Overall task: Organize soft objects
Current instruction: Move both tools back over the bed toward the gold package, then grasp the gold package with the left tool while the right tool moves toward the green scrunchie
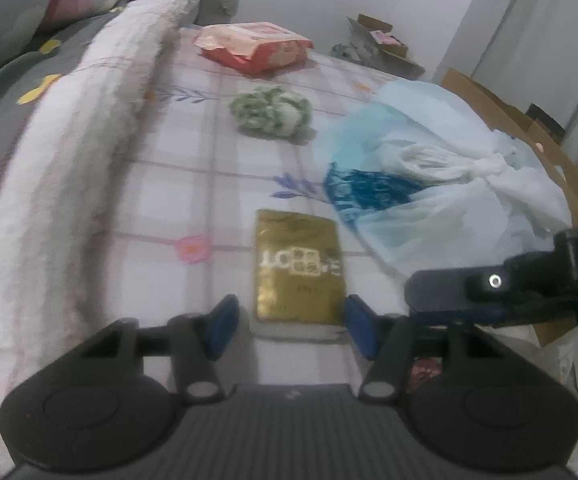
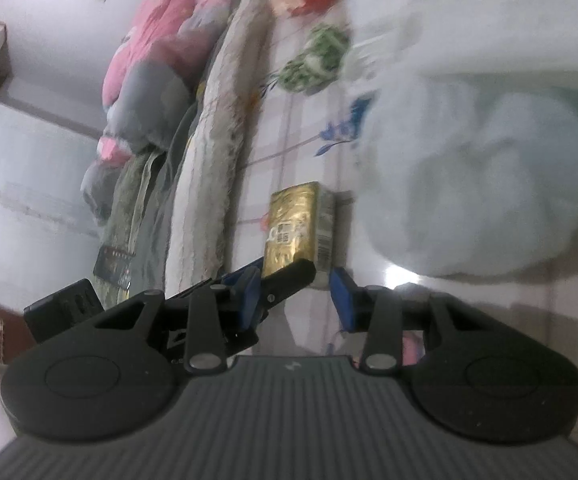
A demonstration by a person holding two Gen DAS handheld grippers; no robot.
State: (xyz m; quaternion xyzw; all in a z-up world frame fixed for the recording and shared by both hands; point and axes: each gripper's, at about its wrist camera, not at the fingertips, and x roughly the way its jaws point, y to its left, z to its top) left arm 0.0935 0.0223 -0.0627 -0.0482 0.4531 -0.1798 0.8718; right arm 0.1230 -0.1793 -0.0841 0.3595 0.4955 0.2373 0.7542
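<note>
A flat gold packet [image 1: 299,268] lies on the checked bedsheet [image 1: 193,184], just ahead of my left gripper [image 1: 291,328]. The blue pads stand apart on either side of its near end, so that gripper is open. From the right, my right gripper [image 1: 489,284] reaches in low over the sheet. In the right wrist view the gold packet [image 2: 293,228] sits beyond my right gripper [image 2: 295,300], which is open with nothing held. A black finger of the left gripper [image 2: 289,274] crosses in front of it. A green knitted bundle [image 1: 271,114] lies farther up the bed.
A knotted white plastic bag [image 1: 449,184] with blue contents fills the right side of the bed. An orange-red soft pack [image 1: 255,46] lies at the far end. A rolled fleece blanket [image 1: 101,132] and pink and grey bedding [image 1: 29,12] run along the left. Cardboard boxes [image 1: 385,44] stand beyond the bed.
</note>
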